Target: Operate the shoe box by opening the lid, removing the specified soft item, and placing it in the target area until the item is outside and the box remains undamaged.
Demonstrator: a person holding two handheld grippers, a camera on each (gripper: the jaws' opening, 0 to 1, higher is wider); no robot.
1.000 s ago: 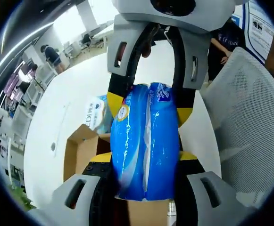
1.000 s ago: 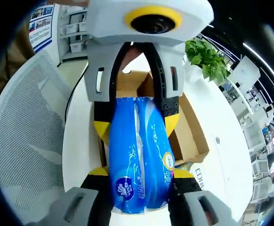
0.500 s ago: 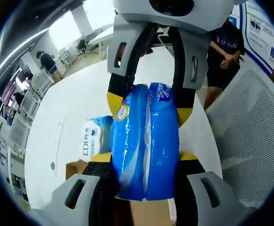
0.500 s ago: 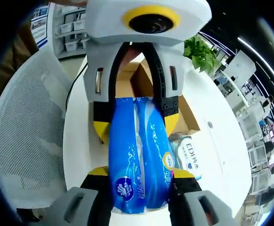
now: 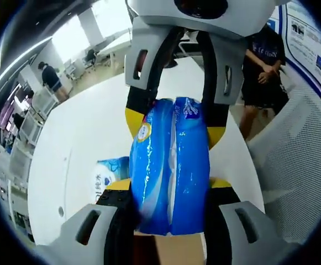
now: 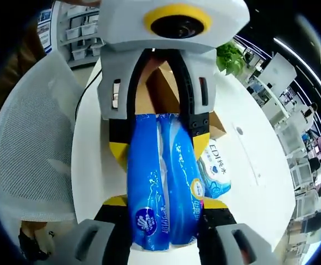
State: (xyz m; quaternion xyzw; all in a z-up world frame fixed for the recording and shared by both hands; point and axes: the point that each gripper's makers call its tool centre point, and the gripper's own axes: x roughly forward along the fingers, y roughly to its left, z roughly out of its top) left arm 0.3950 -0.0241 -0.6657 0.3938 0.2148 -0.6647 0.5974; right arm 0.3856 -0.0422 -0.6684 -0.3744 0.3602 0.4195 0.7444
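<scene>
A blue soft tissue pack [image 5: 171, 165] hangs in the air, clamped at both ends. My left gripper [image 5: 170, 187] is shut on its near end in the left gripper view, and my right gripper [image 5: 175, 124] comes in from above, shut on the far end. In the right gripper view the same pack [image 6: 163, 182] sits in my right gripper [image 6: 163, 204], with the left gripper [image 6: 160, 146] shut on its upper end. The brown cardboard shoe box [image 6: 161, 91] stands open behind the pack; a strip of the box [image 5: 171, 253] shows under the pack.
A second, pale blue tissue pack [image 5: 108, 178] [image 6: 215, 165] lies on the round white table [image 5: 83, 127] beside the box. A white mesh chair [image 5: 298, 165] [image 6: 33, 143] stands close by. A person in dark clothes [image 5: 262, 61] stands beyond the table. A green plant [image 6: 232, 55] sits at the far side.
Both views have shifted over the table: the box has slid toward the bottom of the left gripper view and the pale pack has come closer. The grip on the blue pack is unchanged.
</scene>
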